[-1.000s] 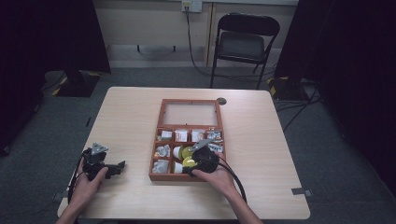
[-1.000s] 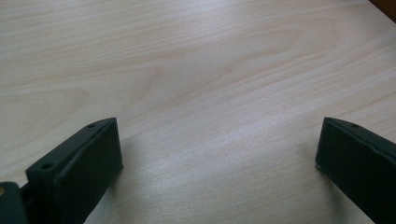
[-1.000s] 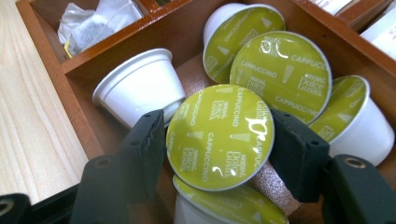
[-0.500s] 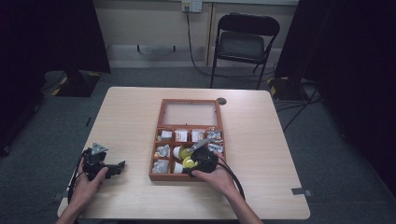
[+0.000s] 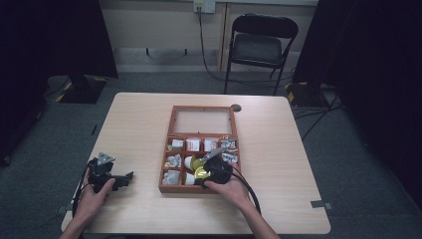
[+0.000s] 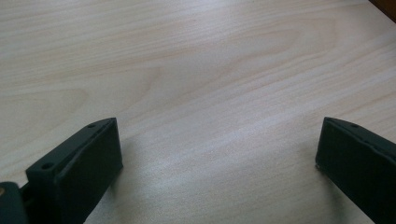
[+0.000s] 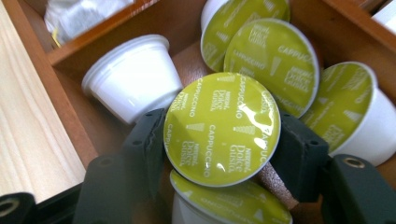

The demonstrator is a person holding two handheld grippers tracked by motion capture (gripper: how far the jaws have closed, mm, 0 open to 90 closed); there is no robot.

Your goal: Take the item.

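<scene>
Cappuccino capsule [image 7: 222, 128], green foil lid facing the camera, sits in the wooden compartment box [image 5: 171, 149] among other green-lidded capsules [image 7: 271, 58]. Your right gripper [image 7: 219, 140] has just been closing and now clamps that capsule at both sides. Your left gripper [image 6: 217, 154] rests released, jaws wide apart, on the bare table [image 6: 187, 70] left of the box.

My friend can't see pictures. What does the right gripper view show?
A black claw squeezes a coffee pod with a shiny green lid that reads Cappuccino. It is inside a wooden box with more green-lidded pods and a white pod lying on its side.
</scene>
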